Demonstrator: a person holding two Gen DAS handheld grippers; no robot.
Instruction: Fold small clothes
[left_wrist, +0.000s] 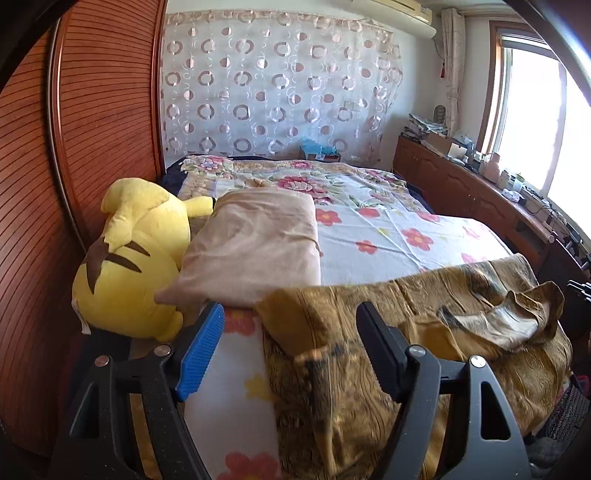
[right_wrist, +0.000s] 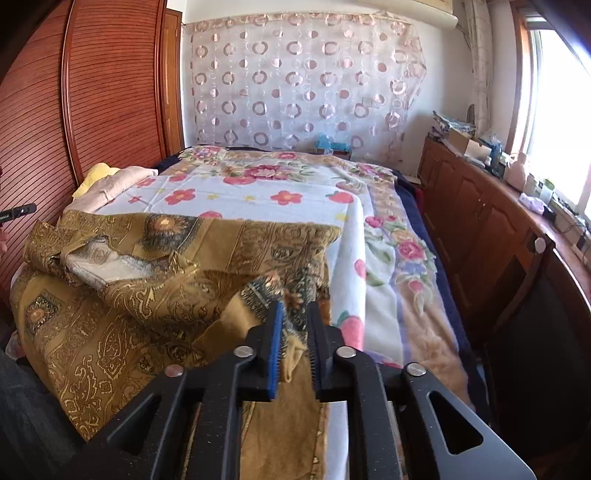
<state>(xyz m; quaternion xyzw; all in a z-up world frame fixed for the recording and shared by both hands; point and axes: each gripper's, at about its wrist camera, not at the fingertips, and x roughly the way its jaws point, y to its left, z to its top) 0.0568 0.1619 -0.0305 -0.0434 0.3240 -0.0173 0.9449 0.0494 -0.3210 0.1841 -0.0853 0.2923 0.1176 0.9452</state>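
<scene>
The gold patterned garment (right_wrist: 147, 295) is lying rumpled on the flowered bed (right_wrist: 258, 192), its near edge cut off. The left claw (left_wrist: 291, 328) is hanging spread above it; the right claw (right_wrist: 295, 314), narrowly parted, has cloth between, contact unclear.

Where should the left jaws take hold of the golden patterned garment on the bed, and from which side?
Probably at the garment's near left corner, where a fold stands raised above the flowered blanket. Come from the foot of the bed, sliding one jaw under that free edge. The left gripper is open just above it.
</scene>
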